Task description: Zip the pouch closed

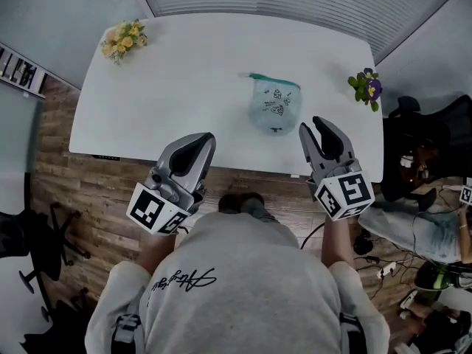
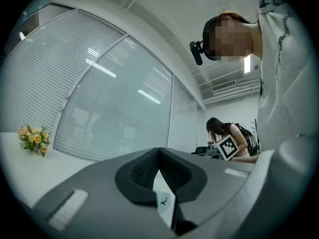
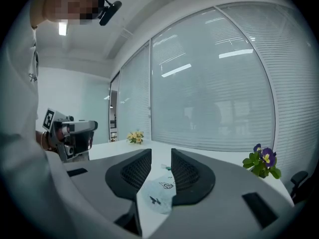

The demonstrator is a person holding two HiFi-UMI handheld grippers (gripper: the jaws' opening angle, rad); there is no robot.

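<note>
In the head view, the translucent pouch [image 1: 274,108] lies flat on the white counter [image 1: 184,72], right of centre, with its teal zip edge on the far side. The left claw [image 1: 199,143] and the right claw [image 1: 314,129] both hang over the near edge of the counter, well apart from each other. Neither touches the pouch, and the right one is the nearer to it. A bunch of yellow flowers [image 1: 124,38] sits at the far left corner and a purple-flowered plant [image 1: 366,87] at the right edge.

In the left gripper view, the left claw [image 2: 158,151] has its tips pressed together with nothing pinched. A sliver of the pouch [image 2: 163,200] shows through the gap lower down, off on the counter beyond. The yellow flowers [image 2: 33,138] stand far to the left.

In the right gripper view, the right claw [image 3: 161,156] is spread, with its pads clear of everything. The pouch [image 3: 160,193] lies on the counter in line with the gap, beyond the jaws and untouched. The purple-flowered plant [image 3: 261,162] is at the right and the yellow flowers [image 3: 134,136] are far back.
</note>
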